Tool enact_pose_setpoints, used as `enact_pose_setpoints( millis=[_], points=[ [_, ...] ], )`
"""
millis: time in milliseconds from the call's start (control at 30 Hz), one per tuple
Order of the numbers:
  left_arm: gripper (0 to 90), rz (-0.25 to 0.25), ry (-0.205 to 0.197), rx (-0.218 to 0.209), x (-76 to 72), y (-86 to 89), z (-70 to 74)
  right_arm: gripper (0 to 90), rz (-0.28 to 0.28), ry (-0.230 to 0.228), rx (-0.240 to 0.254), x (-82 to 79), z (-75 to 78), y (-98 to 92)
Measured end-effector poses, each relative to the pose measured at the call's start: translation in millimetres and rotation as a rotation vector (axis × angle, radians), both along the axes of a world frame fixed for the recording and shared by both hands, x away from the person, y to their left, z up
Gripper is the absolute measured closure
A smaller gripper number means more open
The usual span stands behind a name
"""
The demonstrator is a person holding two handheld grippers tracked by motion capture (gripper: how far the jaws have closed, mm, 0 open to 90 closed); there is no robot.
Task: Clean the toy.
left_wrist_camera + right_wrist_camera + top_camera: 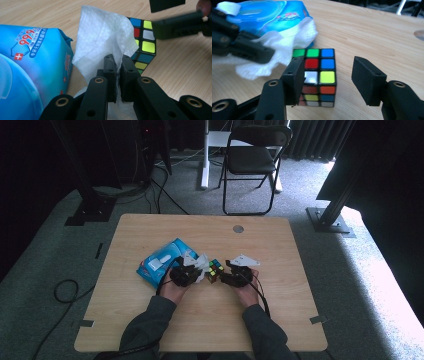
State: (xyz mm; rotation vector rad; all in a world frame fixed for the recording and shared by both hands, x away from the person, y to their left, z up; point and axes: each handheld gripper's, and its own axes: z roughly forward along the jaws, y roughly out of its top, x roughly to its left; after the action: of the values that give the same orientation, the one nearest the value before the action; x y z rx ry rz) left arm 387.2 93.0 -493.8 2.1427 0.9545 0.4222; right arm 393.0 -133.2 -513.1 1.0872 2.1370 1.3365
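A scrambled Rubik's cube (216,269) (319,72) lies on the wooden table (200,320) between my two grippers. My left gripper (199,270) (118,65) is shut on a white wet wipe (100,37) (284,42), which it holds up just left of the cube (145,42). My right gripper (223,274) (328,72) stands open at the cube. Its left pad is close to the cube's side, and a gap shows between its right pad and the cube. A blue wet-wipe pack (162,261) (30,65) (262,12) lies to the left.
A round hole (238,228) sits near the table's far edge. Beyond the table a black folding chair (252,155) stands on grey carpet. Cables (65,290) trail on the floor at the left.
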Motion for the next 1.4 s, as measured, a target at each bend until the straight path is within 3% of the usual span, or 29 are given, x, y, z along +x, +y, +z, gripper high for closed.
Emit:
enact_pose_setpoints(
  millis=[300,767,967,1400],
  points=[
    [84.9,0.007,0.017,-0.016,3.5,0.3,-6.4,53.2,-0.032,0.036,0.003,12.6,0.3,0.8],
    [85.0,0.007,0.027,-0.035,8.2,-2.1,-9.7,58.8,-0.033,0.065,0.029,15.5,-2.0,1.7],
    [85.0,0.013,0.027,-0.089,11.6,-0.7,-4.3,64.3,-0.027,0.071,0.035,15.0,-1.7,2.5],
    [85.1,0.036,0.024,-0.121,20.3,-5.4,-3.8,70.0,-0.024,0.073,0.033,13.0,-1.2,4.7]
  ],
)
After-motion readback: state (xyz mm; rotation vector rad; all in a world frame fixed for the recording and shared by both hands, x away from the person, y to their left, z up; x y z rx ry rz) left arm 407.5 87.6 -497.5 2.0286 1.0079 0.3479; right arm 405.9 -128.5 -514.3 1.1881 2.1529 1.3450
